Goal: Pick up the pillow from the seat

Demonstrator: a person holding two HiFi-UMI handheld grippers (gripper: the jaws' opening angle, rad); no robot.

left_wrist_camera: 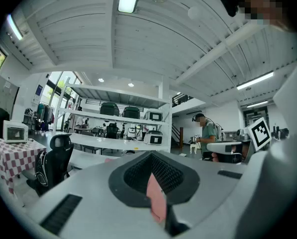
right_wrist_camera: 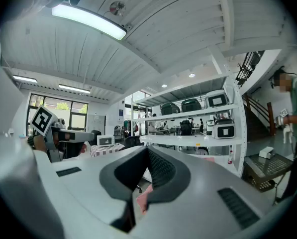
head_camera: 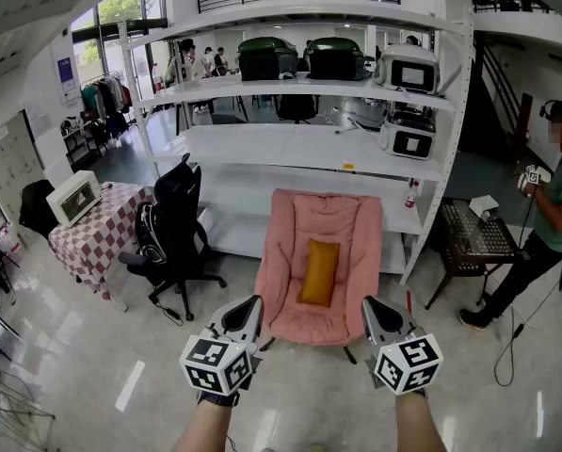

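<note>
**Q:** Entry, scene by size. What is in front of you?

**A:** Largest is the white shelving rack (head_camera: 309, 149) across the back, with cases and boxy appliances on its upper levels. In front of it stands the pink padded seat (head_camera: 290, 281), facing me. To its left is a black office chair (head_camera: 172, 238). Further left is a table (head_camera: 97, 243) under a checked cloth, with a white microwave (head_camera: 72, 198) on it. A person (head_camera: 553, 205) in a green top stands at the far right.

**Q:** The pillow?

**A:** The mustard-yellow pillow (head_camera: 319, 272) lies lengthwise in the middle of the seat, long side running up the backrest. Nothing else is on the seat and nothing touches the pillow.

**Q:** Your claws?

**A:** Both are held level, pointing at the seat. In the head view my left claw (head_camera: 250, 302) sits just off the front left corner of the seat and my right claw (head_camera: 369, 302) off the front right corner, with the pillow between and beyond them. Both are apart from it.

**Q:** Jaw state?

**A:** Left: tips together, nothing gripped. Only a sliver of pink shows through the slit behind them. Right: likewise closed and empty, with the same pink sliver.
</note>
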